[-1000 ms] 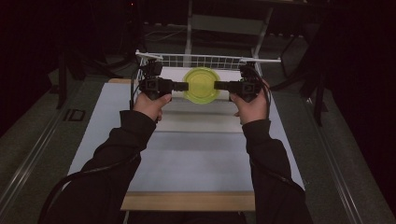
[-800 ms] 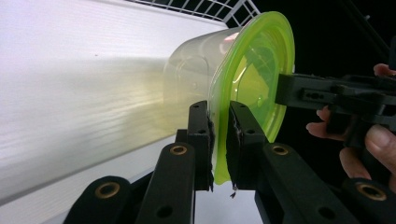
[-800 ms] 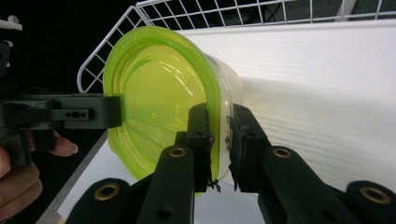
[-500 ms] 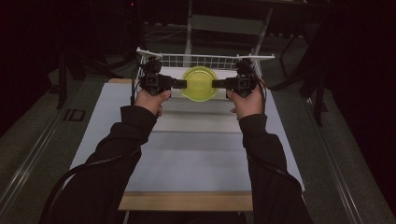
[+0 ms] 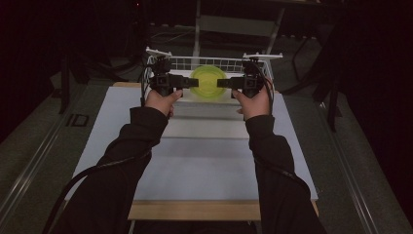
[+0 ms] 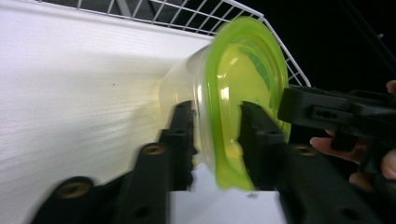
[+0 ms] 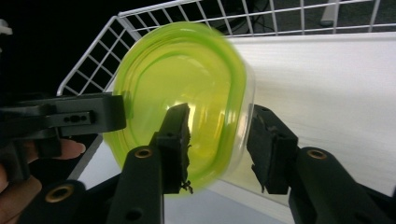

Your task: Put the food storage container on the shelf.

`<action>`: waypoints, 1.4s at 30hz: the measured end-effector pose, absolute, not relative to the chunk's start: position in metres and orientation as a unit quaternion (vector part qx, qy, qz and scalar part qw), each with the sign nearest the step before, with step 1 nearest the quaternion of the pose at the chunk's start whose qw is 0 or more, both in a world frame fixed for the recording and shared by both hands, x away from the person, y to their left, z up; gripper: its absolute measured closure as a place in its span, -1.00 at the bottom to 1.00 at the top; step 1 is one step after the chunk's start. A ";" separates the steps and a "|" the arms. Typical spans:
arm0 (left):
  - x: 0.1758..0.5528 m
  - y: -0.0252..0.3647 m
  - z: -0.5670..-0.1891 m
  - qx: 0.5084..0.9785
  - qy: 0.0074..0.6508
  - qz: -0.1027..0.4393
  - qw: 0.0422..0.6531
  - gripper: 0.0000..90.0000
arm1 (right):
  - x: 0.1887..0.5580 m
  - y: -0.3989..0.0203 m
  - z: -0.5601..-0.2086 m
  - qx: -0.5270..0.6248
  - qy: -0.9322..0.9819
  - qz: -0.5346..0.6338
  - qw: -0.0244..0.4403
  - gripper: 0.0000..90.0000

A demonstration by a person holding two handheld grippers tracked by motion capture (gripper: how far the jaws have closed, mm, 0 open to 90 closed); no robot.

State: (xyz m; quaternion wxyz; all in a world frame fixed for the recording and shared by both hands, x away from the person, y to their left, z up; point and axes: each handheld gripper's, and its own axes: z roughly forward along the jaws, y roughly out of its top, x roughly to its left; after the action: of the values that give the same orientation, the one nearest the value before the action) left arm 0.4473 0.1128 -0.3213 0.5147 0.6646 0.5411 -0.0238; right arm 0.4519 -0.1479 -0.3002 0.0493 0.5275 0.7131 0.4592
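Note:
A clear tub with a lime-green lid (image 5: 208,82) lies on its side over the white wire basket (image 5: 214,62) at the table's far end. My left gripper (image 5: 194,82) and right gripper (image 5: 221,83) flank it from either side. In the left gripper view the lid's rim (image 6: 233,84) stands between the parted jaws of the left gripper (image 6: 217,135), blurred. In the right gripper view the tub (image 7: 187,93) sits between the jaws of the right gripper (image 7: 219,140), with a gap at the right finger (image 7: 268,144). Both pairs of jaws have just been opening.
The basket's wire walls (image 6: 187,14) (image 7: 93,60) rise behind and beside the tub, over a white floor (image 7: 327,84). The long white table (image 5: 204,146) stretches toward the person. Darkness surrounds the table, with a chair frame behind the basket.
Both hands and the tub have shifted a little farther away, over the basket. The tub now looks blurred between the jaws.

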 end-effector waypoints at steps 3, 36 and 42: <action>0.449 0.116 -0.323 0.650 0.549 -0.017 0.525 0.27 | 0.454 -0.150 -0.302 0.532 0.706 0.464 0.049 0.20; 0.347 0.141 -0.379 0.685 0.398 0.076 0.605 -0.68 | 0.401 -0.134 -0.332 0.450 0.763 0.452 0.104 1.00; 0.327 0.143 -0.410 0.689 0.365 0.094 0.619 -0.96 | 0.407 -0.121 -0.339 0.447 0.762 0.459 0.097 0.99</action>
State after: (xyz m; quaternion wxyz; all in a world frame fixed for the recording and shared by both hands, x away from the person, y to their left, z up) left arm 0.3268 0.1427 -0.4101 0.6186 0.6892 0.3653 0.0941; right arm 0.4070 -0.1211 -0.3392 0.0970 0.4474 0.7616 0.4587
